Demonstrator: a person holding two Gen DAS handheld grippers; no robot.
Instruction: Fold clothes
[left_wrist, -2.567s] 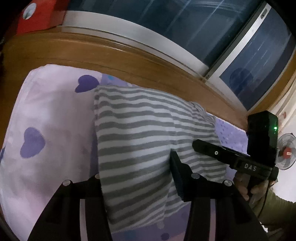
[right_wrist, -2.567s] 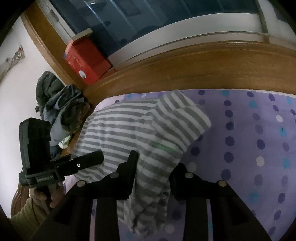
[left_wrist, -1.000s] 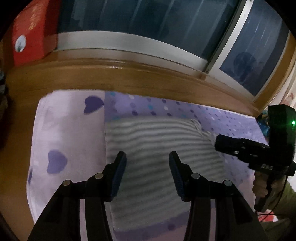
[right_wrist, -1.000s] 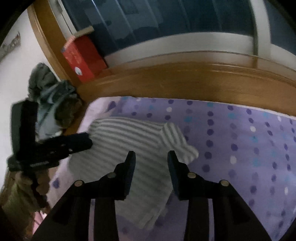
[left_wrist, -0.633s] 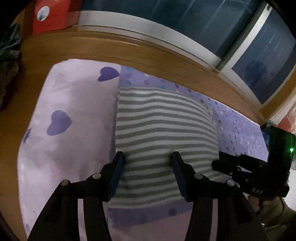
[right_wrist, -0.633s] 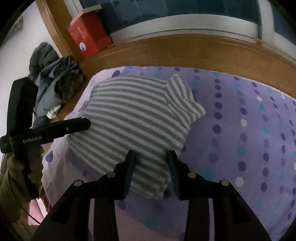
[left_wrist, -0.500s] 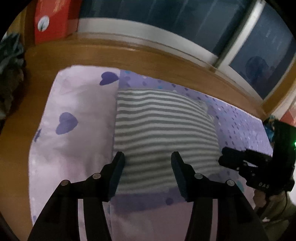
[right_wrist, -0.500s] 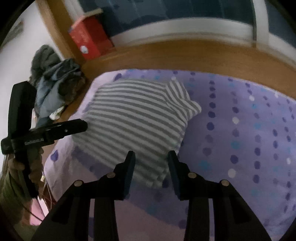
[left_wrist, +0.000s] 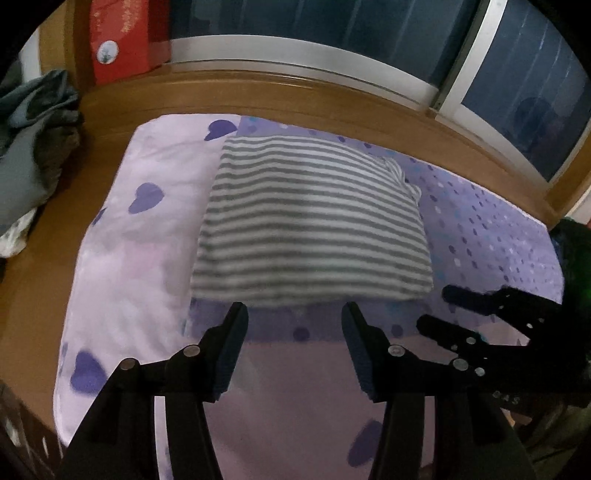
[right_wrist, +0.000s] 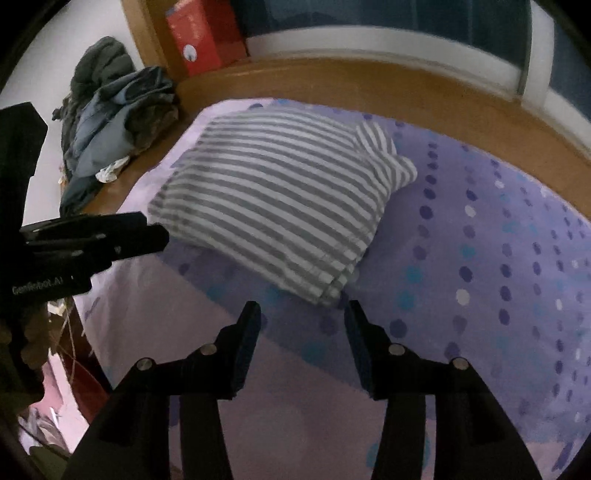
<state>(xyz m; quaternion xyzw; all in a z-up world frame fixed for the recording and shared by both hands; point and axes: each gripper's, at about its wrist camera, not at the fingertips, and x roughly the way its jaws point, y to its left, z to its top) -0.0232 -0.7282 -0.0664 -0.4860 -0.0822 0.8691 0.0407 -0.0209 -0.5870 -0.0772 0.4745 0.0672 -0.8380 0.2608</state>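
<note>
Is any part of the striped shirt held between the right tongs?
No: the right tongs are opening with nothing between them, and the folded striped shirt lies beyond them on the bed cover.

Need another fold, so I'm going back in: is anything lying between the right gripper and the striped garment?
Nothing visible. Only bare purple bedsheet separates the right gripper, its jaws opening and empty, from the striped garment.

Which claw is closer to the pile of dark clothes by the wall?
Left. The left claw sits on the clothes pile's side of the striped shirt; the right claw is at the shirt's far side.
</note>
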